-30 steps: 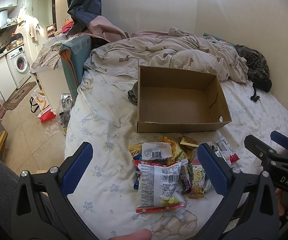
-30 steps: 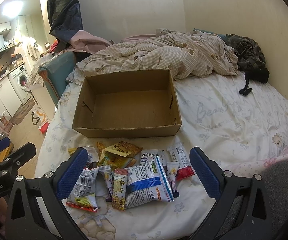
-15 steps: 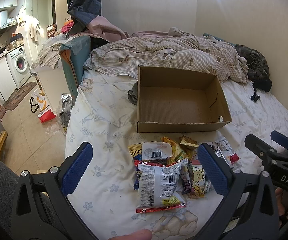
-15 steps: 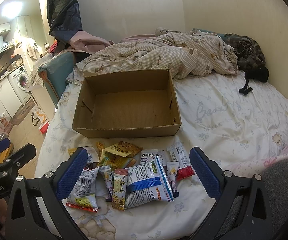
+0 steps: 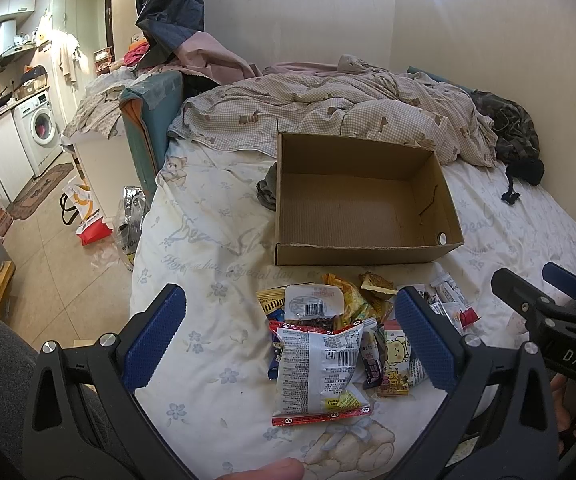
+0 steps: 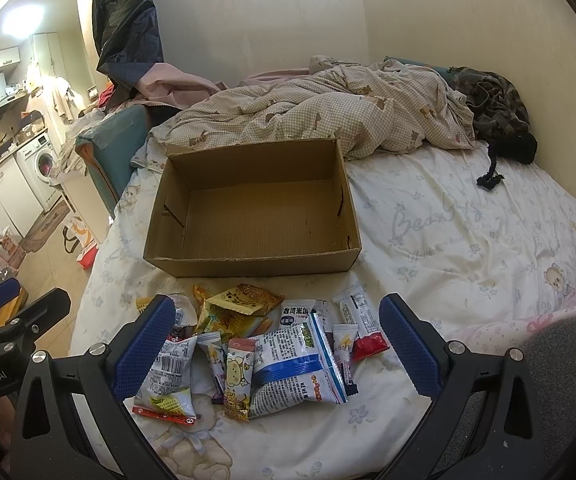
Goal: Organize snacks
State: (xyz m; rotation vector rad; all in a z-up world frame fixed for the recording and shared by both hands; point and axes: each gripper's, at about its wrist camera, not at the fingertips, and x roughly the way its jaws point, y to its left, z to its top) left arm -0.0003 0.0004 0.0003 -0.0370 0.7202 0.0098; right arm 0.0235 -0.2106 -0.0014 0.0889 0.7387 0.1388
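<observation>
Right, both sets of tongs hover over the near edge of the bed (image 6: 468, 232), which has a white sheet printed with flowers and bears. Left tongs (image 5: 288, 336): blue-padded jaws spread wide, nothing between them. Right tongs (image 6: 273, 344): same, jaws wide apart, holding nothing.

The pile of small snack packets (image 6: 255, 344) lies on the sheet just in front of both tongs, touching neither. It sits just beside the near wall of the open brown cardboard box (image 6: 247, 216). The box interior shows bare cardboard, no packets inside.

Pile contents, from the right wrist view:
- large white-and-blue bag (image 6: 296, 368), front centre, lying flat
- white bag with red bottom seam and barcode (image 6: 167, 380), at the left end
- narrow packet with a cartoon bear (image 6: 237, 376), between those two, overlapping the blue bag
- yellow crinkled packets (image 6: 235, 308), at the back, nearest the box
- white stick with red end (image 6: 362, 328), at the right end

From the left wrist view, the white bag with red seam (image 5: 320, 368) lies between the left jaws' line of sight, with a clear-lidded tub (image 5: 314, 304) behind it.

Behind the box is a crumpled beige checked duvet (image 6: 328, 112), touching the box's far wall. A dark camouflage garment (image 6: 492, 104) lies at the head corner by the wall. A white washing machine (image 5: 41, 128) stands across the tiled floor to the left.
</observation>
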